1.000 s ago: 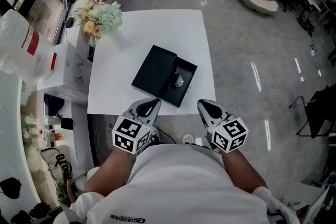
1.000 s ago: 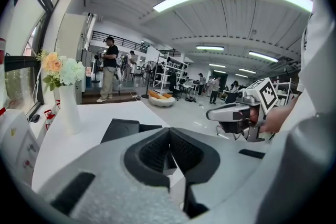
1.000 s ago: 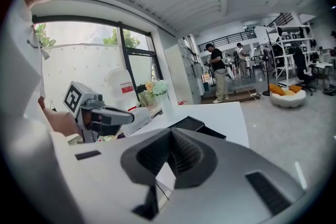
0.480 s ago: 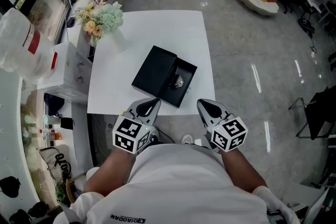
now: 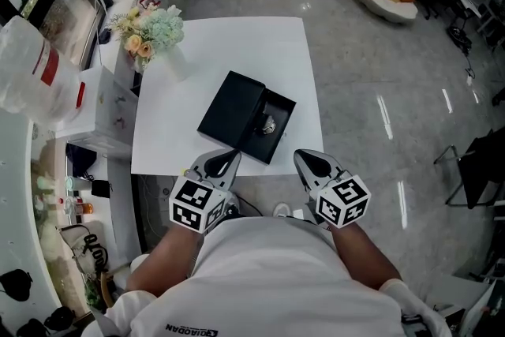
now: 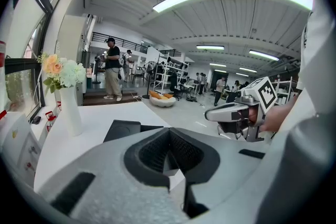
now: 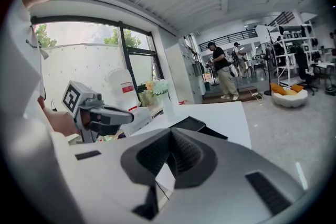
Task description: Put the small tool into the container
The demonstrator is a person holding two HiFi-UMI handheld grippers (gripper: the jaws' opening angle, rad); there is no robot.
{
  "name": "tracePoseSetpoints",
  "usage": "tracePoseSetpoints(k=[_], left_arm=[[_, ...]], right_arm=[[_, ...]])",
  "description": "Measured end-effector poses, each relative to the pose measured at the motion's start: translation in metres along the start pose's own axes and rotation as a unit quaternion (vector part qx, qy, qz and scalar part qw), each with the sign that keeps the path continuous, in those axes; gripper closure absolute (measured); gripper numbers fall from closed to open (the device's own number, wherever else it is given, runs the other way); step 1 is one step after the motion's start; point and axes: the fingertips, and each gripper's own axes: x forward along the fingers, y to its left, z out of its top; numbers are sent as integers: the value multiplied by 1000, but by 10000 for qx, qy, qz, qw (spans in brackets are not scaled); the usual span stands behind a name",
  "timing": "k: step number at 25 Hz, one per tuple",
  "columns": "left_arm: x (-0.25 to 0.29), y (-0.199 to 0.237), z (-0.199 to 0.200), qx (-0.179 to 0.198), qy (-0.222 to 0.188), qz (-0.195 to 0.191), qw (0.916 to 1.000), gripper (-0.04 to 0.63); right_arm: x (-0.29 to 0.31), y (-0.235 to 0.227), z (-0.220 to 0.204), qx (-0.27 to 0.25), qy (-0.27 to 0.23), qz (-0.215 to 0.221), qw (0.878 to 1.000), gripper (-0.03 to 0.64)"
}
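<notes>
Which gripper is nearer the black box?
Left. The left gripper points at the box's near edge, almost over it; the right gripper hovers by the table's near right corner, clear of the box.

The white shirt [image 5: 268,280] carries small dark print at its lower edge, seemingly "QUADRAN", seen upside down. Nothing else is legible.
</notes>
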Motion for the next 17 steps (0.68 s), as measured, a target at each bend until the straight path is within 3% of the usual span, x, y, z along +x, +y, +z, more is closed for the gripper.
tracePoseSetpoints(k=[17], left_arm=[[4,7,4,42,-1,-19,10000,586]], right_arm=[[7,-1,2,-26,1,-15,10000,612]])
